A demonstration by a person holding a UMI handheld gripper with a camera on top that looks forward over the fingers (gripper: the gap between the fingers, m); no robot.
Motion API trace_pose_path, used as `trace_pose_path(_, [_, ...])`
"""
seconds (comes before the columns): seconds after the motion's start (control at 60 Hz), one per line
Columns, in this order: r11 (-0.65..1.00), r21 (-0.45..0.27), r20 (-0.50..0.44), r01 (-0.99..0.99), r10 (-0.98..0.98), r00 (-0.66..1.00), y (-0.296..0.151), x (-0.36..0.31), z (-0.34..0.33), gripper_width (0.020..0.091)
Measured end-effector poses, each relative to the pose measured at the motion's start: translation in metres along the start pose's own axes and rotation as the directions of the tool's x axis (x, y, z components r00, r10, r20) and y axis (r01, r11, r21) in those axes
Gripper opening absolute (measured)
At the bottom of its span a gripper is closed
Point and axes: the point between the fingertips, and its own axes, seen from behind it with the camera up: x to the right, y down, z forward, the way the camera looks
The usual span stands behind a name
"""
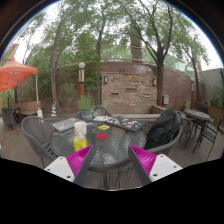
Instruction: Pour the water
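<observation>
An outdoor patio with a round glass worktop (112, 140) just ahead of the gripper (113, 160). Its two fingers, pink pads (82, 160) facing inward, stand released and wide apart, holding nothing. A clear bottle with yellow liquid (80, 137) stands on the worktop at about eleven o'clock from the gripper, just beyond the left finger. Metal chairs (38, 135) ring the worktop; a brick wall (130, 88) and trees stand at twelve o'clock.
</observation>
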Motion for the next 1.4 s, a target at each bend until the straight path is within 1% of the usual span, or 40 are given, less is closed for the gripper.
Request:
trace_pose_path(0.117, [1.000, 0.004, -0.012, -0.001, 0.001, 1.000, 0.000, 0.004, 0.002, 0.0808])
trace_pose_path(0.3, [1.000, -0.010, -0.015, 0.008, -0.009, 1.000, 0.007, 0.005, 0.009, 0.0809])
trace_pose_path(0.433, [0.999, -0.004, 0.002, 0.042, -0.042, 0.999, 0.016, 0.001, 0.014, 0.0808])
trace_pose_path(0.467, [0.999, -0.001, 0.014, 0.045, -0.045, 0.999, 0.019, -0.003, 0.017, 0.0808])
trace_pose_path(0.483, [0.999, 0.003, 0.019, 0.042, -0.042, 0.999, 0.026, -0.013, 0.029, 0.0810])
trace_pose_path(0.5, [0.999, 0.001, 0.030, 0.042, -0.042, 0.999, 0.023, -0.008, 0.018, 0.0813])
trace_pose_path(0.517, [0.999, 0.008, 0.041, 0.037, -0.038, 0.998, 0.030, -0.020, 0.030, 0.0817])
trace_pose_path(0.533, [0.999, 0.011, 0.057, 0.035, -0.035, 0.998, 0.025, -0.019, 0.019, 0.0820])
trace_pose_path(0.567, [0.999, 0.029, 0.092, 0.022, -0.024, 0.995, 0.033, -0.039, 0.036, 0.0823])
trace_pose_path(0.583, [0.999, 0.036, 0.114, 0.015, -0.019, 0.993, 0.029, -0.039, 0.027, 0.0823])
trace_pose_path(0.6, [0.999, 0.050, 0.134, 0.005, -0.011, 0.991, 0.036, -0.054, 0.042, 0.0823])
trace_pose_path(0.667, [0.997, 0.074, 0.195, -0.028, 0.013, 0.981, 0.044, -0.081, 0.056, 0.0822])
trace_pose_path(0.733, [0.995, 0.096, 0.219, -0.033, 0.012, 0.976, 0.050, -0.104, 0.075, 0.0821])
trace_pose_path(0.817, [0.989, 0.146, 0.208, -0.006, -0.025, 0.978, 0.052, -0.125, 0.105, 0.0814])
trace_pose_path(0.867, [0.986, 0.163, 0.198, 0.017, -0.050, 0.979, 0.055, -0.137, 0.126, 0.0815])
trace_pose_path(0.95, [0.986, 0.159, 0.168, 0.041, -0.067, 0.983, 0.061, -0.153, 0.161, 0.0814])
trace_pose_path(1.017, [0.986, 0.159, 0.129, 0.046, -0.067, 0.989, 0.059, -0.154, 0.187, 0.0815])
trace_pose_path(1.083, [0.983, 0.179, 0.096, 0.036, -0.054, 0.994, 0.055, -0.150, 0.205, 0.0815])
trace_pose_path(1.117, [0.985, 0.173, 0.082, 0.018, -0.033, 0.996, 0.055, -0.148, 0.214, 0.0809])
trace_pose_path(1.15, [0.985, 0.171, 0.085, -0.007, -0.008, 0.996, 0.055, -0.149, 0.220, 0.0786])
trace_pose_path(1.167, [0.985, 0.170, 0.090, -0.023, 0.007, 0.996, 0.055, -0.150, 0.221, 0.0761])
trace_pose_path(1.183, [0.985, 0.169, 0.093, -0.038, 0.022, 0.995, 0.055, -0.151, 0.224, 0.0699])
trace_pose_path(1.2, [0.986, 0.162, 0.097, -0.051, 0.036, 0.995, 0.056, -0.152, 0.226, 0.0599])
trace_pose_path(1.217, [0.987, 0.150, 0.102, -0.062, 0.047, 0.994, 0.058, -0.154, 0.230, 0.0482])
trace_pose_path(1.233, [0.987, 0.142, 0.104, -0.075, 0.060, 0.993, 0.059, -0.155, 0.232, 0.0480])
trace_pose_path(1.3, [0.982, 0.170, 0.080, -0.083, 0.070, 0.994, 0.055, -0.148, 0.232, 0.0475])
trace_pose_path(1.333, [0.982, 0.176, 0.083, -0.072, 0.058, 0.995, 0.055, -0.151, 0.233, 0.0475])
trace_pose_path(1.35, [0.981, 0.181, 0.082, -0.067, 0.052, 0.995, 0.054, -0.151, 0.234, 0.0454])
trace_pose_path(1.383, [0.980, 0.186, 0.077, -0.064, 0.051, 0.996, 0.054, -0.151, 0.234, 0.0446])
trace_pose_path(1.4, [0.980, 0.184, 0.076, -0.068, 0.055, 0.996, 0.054, -0.151, 0.234, 0.0426])
